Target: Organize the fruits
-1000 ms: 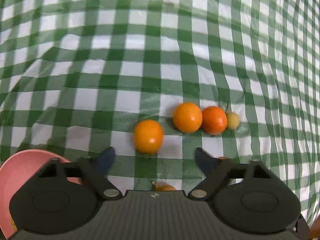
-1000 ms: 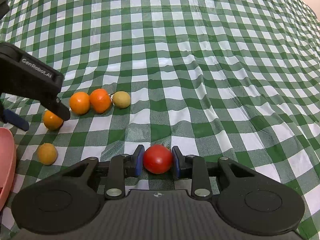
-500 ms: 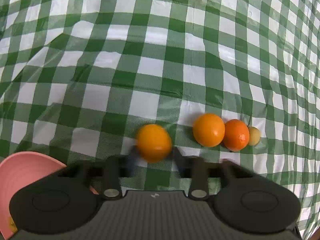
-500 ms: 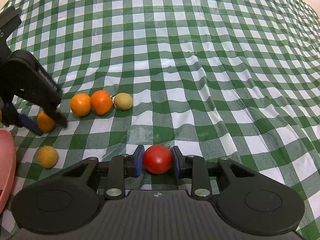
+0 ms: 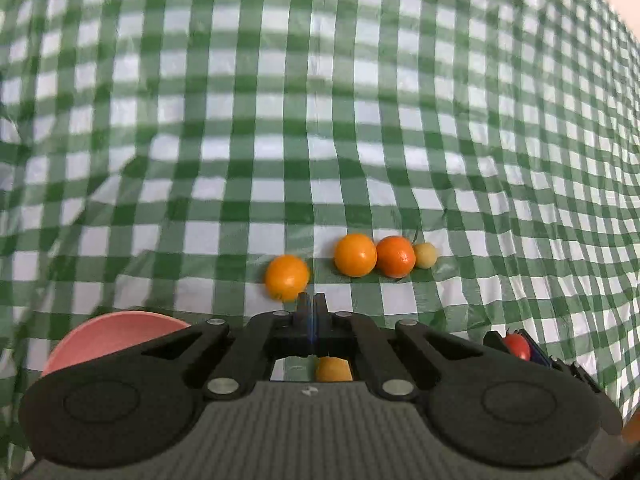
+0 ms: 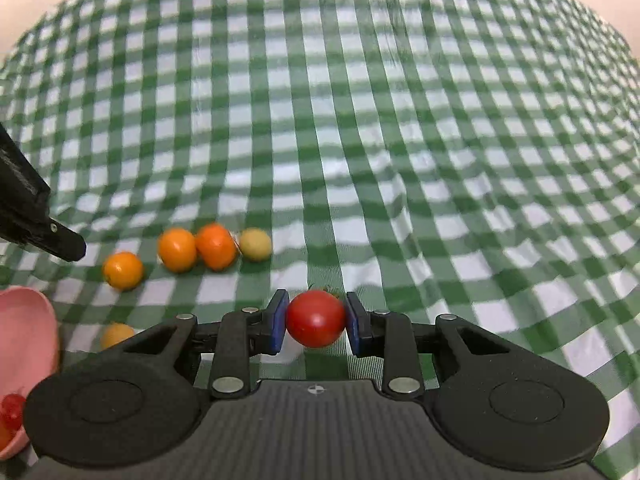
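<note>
pink bowl (image 6: pixel 24 336) cut off at left edge, small orange fruit (image 5: pixel 333 369) half hidden behind tongs

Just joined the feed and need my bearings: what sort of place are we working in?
Probably a home dining or kitchen table. A green-and-white checked tablecloth covers it, small oranges lie loose on it, and a pink bowl sits at the edge holding fruit.

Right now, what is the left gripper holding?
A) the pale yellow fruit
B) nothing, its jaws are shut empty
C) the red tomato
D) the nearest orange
B: the left gripper has its jaws pressed together with nothing between them, and the nearest orange lies on the tablecloth just beyond its tips.
</note>
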Demonstrator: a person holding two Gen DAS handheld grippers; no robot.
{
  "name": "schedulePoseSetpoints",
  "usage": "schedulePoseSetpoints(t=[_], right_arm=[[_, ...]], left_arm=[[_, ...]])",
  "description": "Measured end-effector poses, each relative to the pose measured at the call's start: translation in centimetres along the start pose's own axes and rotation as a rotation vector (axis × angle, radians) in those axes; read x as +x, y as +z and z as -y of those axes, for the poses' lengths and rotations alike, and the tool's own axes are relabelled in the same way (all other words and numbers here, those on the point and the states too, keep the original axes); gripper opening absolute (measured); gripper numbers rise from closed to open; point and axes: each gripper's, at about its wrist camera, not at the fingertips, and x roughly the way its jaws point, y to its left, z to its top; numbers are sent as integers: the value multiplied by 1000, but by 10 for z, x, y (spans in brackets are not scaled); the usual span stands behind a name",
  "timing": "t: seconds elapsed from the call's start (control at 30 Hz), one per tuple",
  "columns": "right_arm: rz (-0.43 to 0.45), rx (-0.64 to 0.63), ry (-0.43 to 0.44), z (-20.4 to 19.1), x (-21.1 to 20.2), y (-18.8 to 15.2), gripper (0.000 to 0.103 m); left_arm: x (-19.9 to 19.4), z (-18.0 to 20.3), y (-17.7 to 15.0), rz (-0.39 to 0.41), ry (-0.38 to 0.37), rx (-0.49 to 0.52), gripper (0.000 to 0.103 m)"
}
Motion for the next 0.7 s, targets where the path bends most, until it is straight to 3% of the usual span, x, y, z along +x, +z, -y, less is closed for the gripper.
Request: schedulePoseSetpoints(t=[0.07,0.13,0.17,0.2,0.27,0.43,0.47,0.5,0.53,0.7], right_arm=[[-11,-26,-3,-7,0,-2,31],[-22,-17,5,-10,-1,-6,31],[-19,-23,4,-11,-1,-8,31],[-19,-33,1,-12,0,-10,31],[-31,-36,-2,-11,5,-13,31],[-77,26,0,0,26,-13,31],[-83,34,1,1,29,-12,31],[-87,40,3,2,32,-11,31],[-90,43,5,3,34,-10,31],[-89,68,10,11,36,-6,31]], left_arm=[[4,-3,1,-31,19,-5,1],[16,-9,8,-57,25,-37,8],[23,-13,12,-62,46,-47,29],[31,-15,17,-73,54,-55,61],[44,-22,22,-78,91,-75,80],[91,-31,35,-161,92,-101,80],[101,-30,36,-171,98,-102,72],[109,-30,37,-182,92,-108,46],[115,-30,37,-204,79,-110,40],[105,-17,27,-171,72,-81,38]])
